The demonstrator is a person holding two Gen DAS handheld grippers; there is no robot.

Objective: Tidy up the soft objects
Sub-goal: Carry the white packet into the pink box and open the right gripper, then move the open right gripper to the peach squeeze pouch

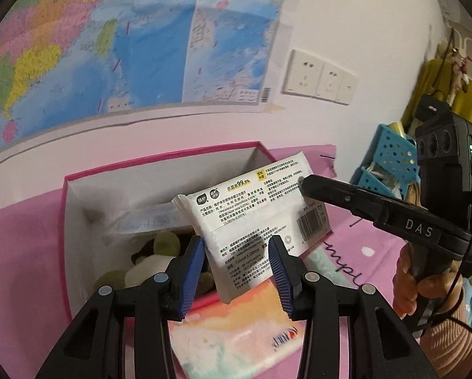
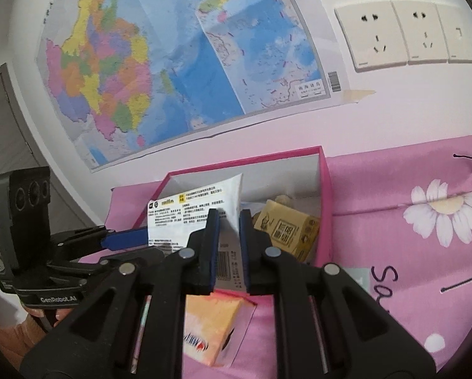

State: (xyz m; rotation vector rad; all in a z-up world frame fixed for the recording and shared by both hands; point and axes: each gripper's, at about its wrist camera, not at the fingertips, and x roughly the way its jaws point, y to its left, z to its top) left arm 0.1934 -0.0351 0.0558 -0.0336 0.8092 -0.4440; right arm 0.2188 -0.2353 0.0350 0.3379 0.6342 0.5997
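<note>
We hold the wipes pack [image 1: 255,211] above the pink box's [image 1: 66,221] near right corner, the right gripper [image 2: 229,246] with its jaws clamped on the pack's barcode end. Our left gripper [image 1: 236,271] has its jaws apart either side of the pack's lower end, not visibly pressing it. The soft pack tilts and sags, so it could slip out and fall on the tissue pack [image 1: 236,325] lying on the pink cloth [image 2: 425,252] just outside the box. It could also catch the box rim, or crush the yellow packet [image 2: 286,230] inside.
</note>
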